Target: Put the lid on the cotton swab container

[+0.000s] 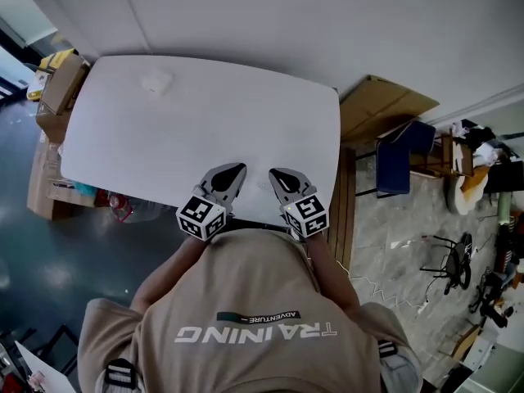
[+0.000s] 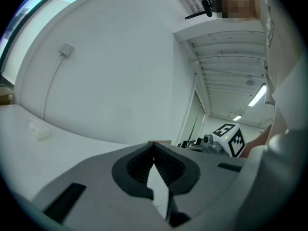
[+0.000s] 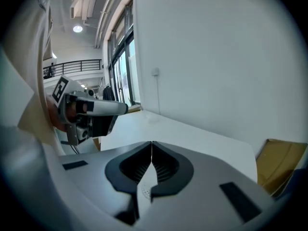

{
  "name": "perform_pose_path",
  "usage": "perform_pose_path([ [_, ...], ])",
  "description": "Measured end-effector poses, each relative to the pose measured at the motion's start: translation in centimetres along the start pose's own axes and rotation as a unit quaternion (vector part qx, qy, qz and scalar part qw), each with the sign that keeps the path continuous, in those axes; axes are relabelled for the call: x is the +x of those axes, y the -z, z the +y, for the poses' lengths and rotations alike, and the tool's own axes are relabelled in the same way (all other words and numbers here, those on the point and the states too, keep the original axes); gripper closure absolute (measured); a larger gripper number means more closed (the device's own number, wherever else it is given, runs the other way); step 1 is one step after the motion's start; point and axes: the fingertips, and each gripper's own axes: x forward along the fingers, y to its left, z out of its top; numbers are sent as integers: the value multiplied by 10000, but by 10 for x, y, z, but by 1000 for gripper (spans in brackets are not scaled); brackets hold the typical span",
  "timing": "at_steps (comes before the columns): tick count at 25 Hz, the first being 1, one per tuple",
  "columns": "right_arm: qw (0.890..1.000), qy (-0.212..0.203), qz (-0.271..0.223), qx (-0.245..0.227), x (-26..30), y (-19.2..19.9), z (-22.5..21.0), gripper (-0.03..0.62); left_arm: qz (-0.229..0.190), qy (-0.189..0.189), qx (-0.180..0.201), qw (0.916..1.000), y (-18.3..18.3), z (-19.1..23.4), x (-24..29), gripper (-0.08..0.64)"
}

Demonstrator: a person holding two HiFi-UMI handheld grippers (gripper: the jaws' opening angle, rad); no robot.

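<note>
A small pale translucent object (image 1: 155, 80), too small to tell whether it is container or lid, lies on the far left part of the white table (image 1: 205, 129). It shows as a small whitish block (image 2: 39, 130) in the left gripper view. My left gripper (image 1: 236, 170) and right gripper (image 1: 276, 173) hover side by side over the table's near edge, far from that object. The jaws of the left gripper (image 2: 153, 146) are closed together with nothing between them. The right gripper (image 3: 151, 146) is likewise shut and empty. No separate lid shows in any view.
Cardboard boxes (image 1: 57, 88) stand at the table's left end. A flat cardboard sheet (image 1: 385, 105) and a blue chair (image 1: 405, 158) sit past its right end. A white wall (image 1: 286, 23) runs along the far side. The person's torso fills the near side.
</note>
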Motion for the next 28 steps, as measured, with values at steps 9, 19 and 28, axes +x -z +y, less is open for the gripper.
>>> perform_pose_path([
  [9,9951,-336,896,-237,44,52,2,574,-118,-224,69,9997,0,4,-16,548],
  [19,9897,-377,1370,-146,46,88,3,574,-149,-344,84,9993,0,5,-26,548],
  [28,9879,-397,1499,4,42,102,3,574,-137,-342,188,9991,3,-2,-32,548],
])
